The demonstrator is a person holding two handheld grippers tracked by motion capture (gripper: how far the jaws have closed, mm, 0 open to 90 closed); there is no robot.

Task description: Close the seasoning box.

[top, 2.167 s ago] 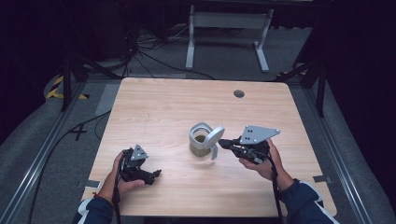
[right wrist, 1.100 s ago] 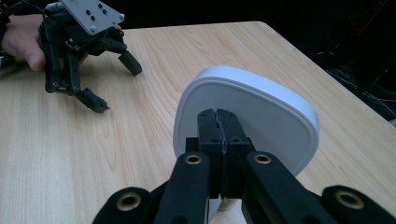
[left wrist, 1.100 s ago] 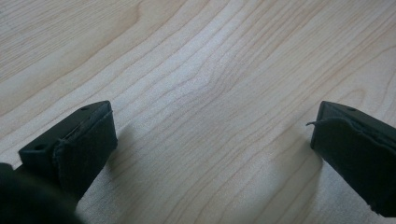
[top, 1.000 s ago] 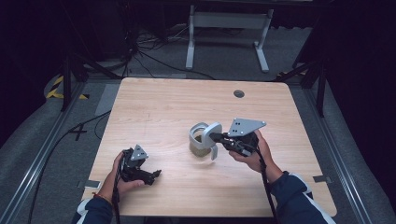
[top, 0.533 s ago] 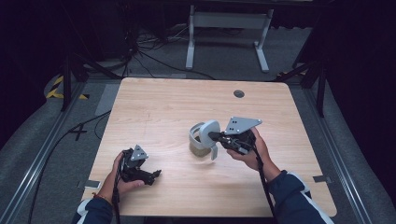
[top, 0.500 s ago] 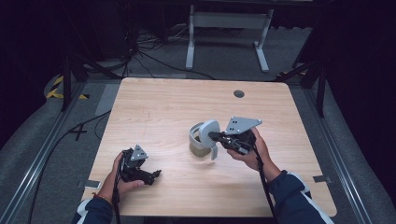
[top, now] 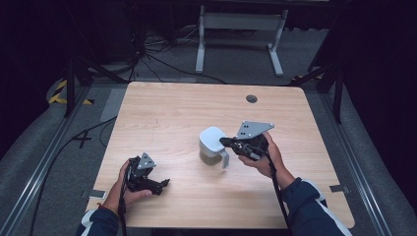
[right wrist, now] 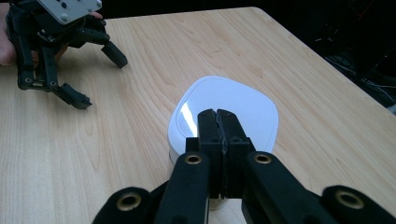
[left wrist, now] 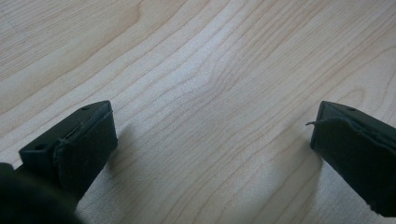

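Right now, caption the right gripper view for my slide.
Shut right tongs over the closed white lid; open left tongs rest on the table.

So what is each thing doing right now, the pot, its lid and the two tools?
Pot: upright on the table, covered.
Lid: white, lying flat on top of the pot.
Right tool: shut, tips over the lid; whether it pinches anything cannot be told.
Left tool: open, nothing between its jaws, resting low on the table.
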